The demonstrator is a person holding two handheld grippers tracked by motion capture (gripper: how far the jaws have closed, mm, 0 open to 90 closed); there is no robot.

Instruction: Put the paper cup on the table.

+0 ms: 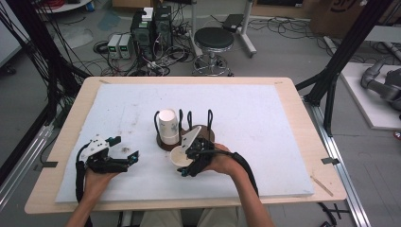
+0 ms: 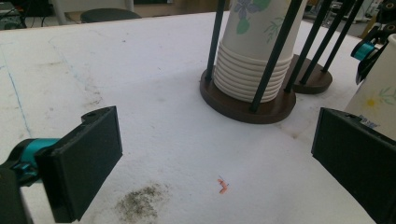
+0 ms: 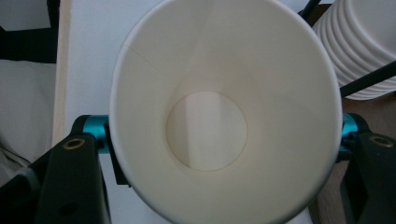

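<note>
Jaws of the right gripper point(image 1: 185, 163) pinch a paper cup point(image 1: 179, 156) at 6 o'clock of the cup holder point(image 1: 187, 137), mouth tilted toward the person, probably just pulled from the stack point(image 1: 168, 126); the left gripper point(image 1: 124, 152) waits, jaws spread, at 9 o'clock.

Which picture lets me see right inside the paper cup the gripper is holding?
The right gripper view: the paper cup opens toward the camera, showing its round bottom. The high view shows it small and tilted; the left gripper view catches just its side.
</note>
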